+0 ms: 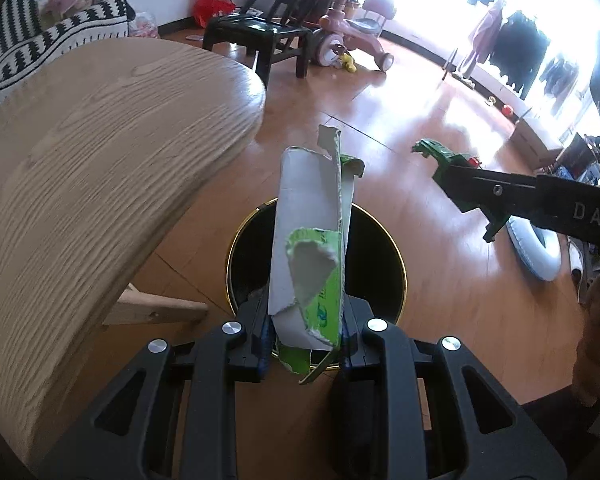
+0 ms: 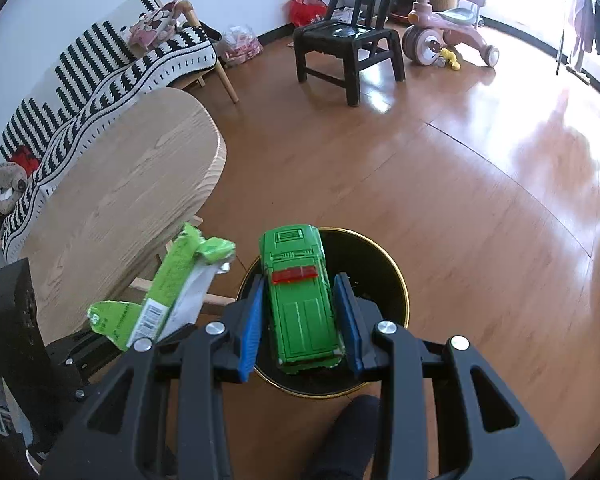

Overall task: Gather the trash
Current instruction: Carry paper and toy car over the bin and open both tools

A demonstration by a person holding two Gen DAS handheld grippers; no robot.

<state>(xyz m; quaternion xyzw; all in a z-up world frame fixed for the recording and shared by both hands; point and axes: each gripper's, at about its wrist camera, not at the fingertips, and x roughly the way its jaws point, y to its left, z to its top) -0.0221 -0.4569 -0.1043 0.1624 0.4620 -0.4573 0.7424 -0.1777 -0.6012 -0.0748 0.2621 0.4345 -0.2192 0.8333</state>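
Note:
My left gripper (image 1: 304, 320) is shut on a torn green and white cardboard box (image 1: 308, 248) and holds it upright over the black trash bin with a gold rim (image 1: 396, 256). The box also shows in the right wrist view (image 2: 168, 292). My right gripper (image 2: 300, 304) is shut on a green toy car (image 2: 300, 300) and holds it over the same bin (image 2: 392, 280). In the left wrist view the right gripper (image 1: 456, 180) with the car (image 1: 432, 152) is to the right of the bin.
A round wooden table (image 1: 100, 168) stands left of the bin, its edge close to the box. A striped sofa (image 2: 100, 80), a black chair (image 2: 348, 44) and a pink tricycle (image 2: 444, 36) stand farther off on the wooden floor (image 2: 480, 200). A white ring (image 1: 536, 248) lies at right.

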